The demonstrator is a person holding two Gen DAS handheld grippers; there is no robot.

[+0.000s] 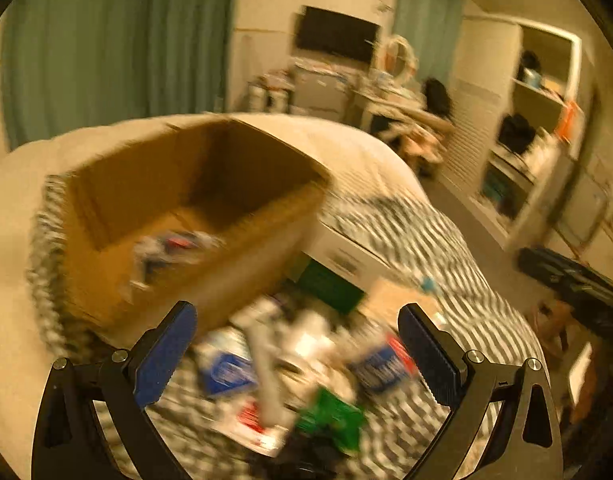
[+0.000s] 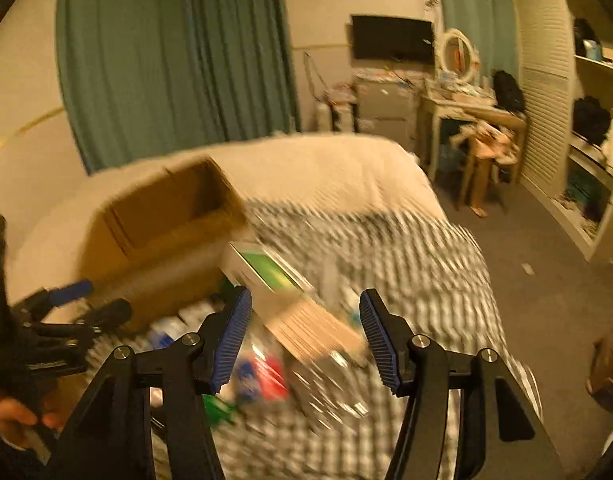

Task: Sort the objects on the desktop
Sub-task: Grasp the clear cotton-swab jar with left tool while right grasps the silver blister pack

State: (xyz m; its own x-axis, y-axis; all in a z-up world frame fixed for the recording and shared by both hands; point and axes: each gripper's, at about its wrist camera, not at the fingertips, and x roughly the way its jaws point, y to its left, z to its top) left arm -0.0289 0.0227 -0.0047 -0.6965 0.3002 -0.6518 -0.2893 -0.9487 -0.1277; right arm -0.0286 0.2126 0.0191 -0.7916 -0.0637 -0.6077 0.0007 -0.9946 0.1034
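An open cardboard box (image 1: 194, 200) sits on the bed with a few small packets (image 1: 174, 248) on its floor. In front of it lies a blurred pile of packets, blue (image 1: 226, 372), red-and-white (image 1: 250, 424) and green (image 1: 330, 420). My left gripper (image 1: 298, 320) hovers open above this pile, holding nothing. The right wrist view shows the same box (image 2: 166, 232), a white box with a green face (image 2: 266, 268) and a tan carton (image 2: 314, 328). My right gripper (image 2: 306, 300) stands open over the tan carton. The left gripper (image 2: 78, 304) appears at the left, held by a hand (image 2: 10, 416).
The bed carries a black-and-white checked blanket (image 1: 426, 232) and a cream cover (image 2: 306, 168). A white flat box (image 1: 346, 256) and a dark green one (image 1: 330, 284) lie beside the cardboard box. Floor, a desk (image 2: 466, 108) and shelves (image 1: 526, 140) are at the right.
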